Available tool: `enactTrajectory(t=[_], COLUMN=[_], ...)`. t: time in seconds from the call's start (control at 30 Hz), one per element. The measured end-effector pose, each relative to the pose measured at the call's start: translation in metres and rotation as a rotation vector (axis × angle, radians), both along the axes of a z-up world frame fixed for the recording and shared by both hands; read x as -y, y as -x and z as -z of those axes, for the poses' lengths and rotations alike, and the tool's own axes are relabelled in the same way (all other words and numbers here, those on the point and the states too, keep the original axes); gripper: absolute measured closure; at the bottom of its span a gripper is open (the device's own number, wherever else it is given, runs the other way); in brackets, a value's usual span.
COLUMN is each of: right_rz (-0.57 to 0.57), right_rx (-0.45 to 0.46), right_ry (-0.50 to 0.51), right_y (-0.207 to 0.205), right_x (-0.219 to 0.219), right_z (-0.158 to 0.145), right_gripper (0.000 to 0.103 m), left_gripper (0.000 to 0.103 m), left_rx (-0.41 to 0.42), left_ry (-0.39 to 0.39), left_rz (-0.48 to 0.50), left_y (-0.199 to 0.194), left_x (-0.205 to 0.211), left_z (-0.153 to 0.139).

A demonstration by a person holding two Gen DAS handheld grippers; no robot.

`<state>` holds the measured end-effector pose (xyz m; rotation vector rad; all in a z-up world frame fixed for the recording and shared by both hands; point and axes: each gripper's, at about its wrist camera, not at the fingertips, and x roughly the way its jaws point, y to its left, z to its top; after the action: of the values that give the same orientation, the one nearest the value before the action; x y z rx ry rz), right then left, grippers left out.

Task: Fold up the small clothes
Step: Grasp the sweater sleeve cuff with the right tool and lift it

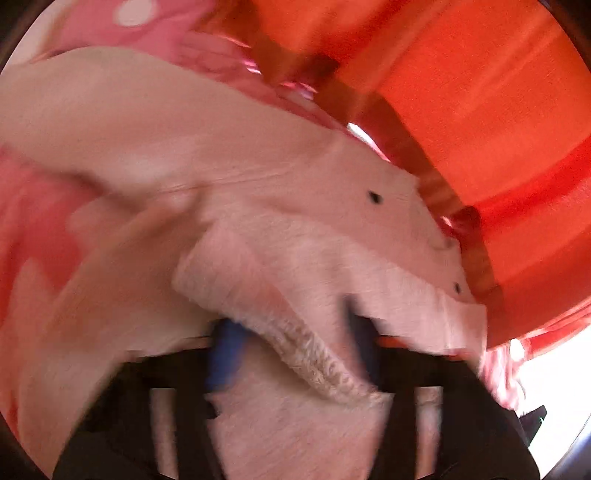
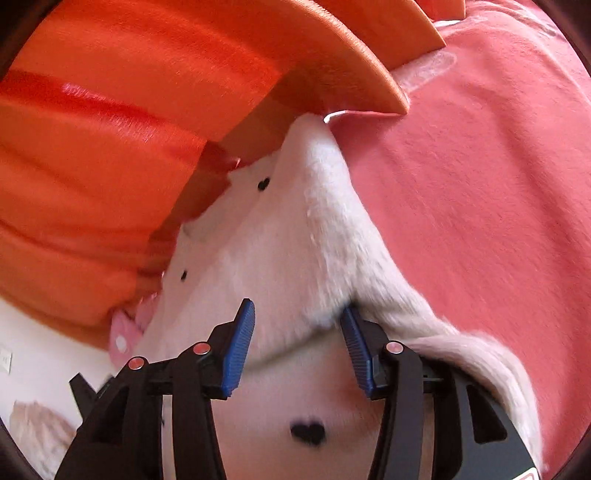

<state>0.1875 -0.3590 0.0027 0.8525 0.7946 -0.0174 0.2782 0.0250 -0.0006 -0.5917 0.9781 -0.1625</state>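
Observation:
A small pale pink fleecy garment (image 1: 258,177) with tiny black marks lies on a pink bed cover. In the left wrist view it is blurred and drapes over my left gripper (image 1: 291,339); the blue pads (image 1: 225,350) are apart with a fluffy hem between them. In the right wrist view the same garment (image 2: 280,236) fills the middle. My right gripper (image 2: 299,325) has its blue pads (image 2: 240,343) wide apart around a raised fold of the cloth, the right pad tucked under the fluffy edge.
An orange headboard or cushion (image 2: 110,147) rises right behind the garment, also in the left wrist view (image 1: 480,110). The pink bed cover (image 2: 480,184) spreads to the right. A pink dotted cloth (image 1: 147,22) lies at the far left.

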Motion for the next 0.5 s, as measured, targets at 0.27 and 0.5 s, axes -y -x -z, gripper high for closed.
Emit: enactTrajectory(t=[0.27,0.5], right_rz=[0.104,0.151], right_rx=[0.338,0.05], right_ry=[0.052,0.073], right_y=[0.012,0.014], right_x=[0.012,0.024], right_z=[-0.077,0.011], right_gripper=[0.096,0.098], left_gripper=[0.095,0.095], left_rx=[0.38,0.067], left_ry=[0.008,-0.125], left_rz=[0.07,0.096], left_y=[-0.015,-0.04], left_x=[0.013,0.031], left_z=[-0.111,0.018])
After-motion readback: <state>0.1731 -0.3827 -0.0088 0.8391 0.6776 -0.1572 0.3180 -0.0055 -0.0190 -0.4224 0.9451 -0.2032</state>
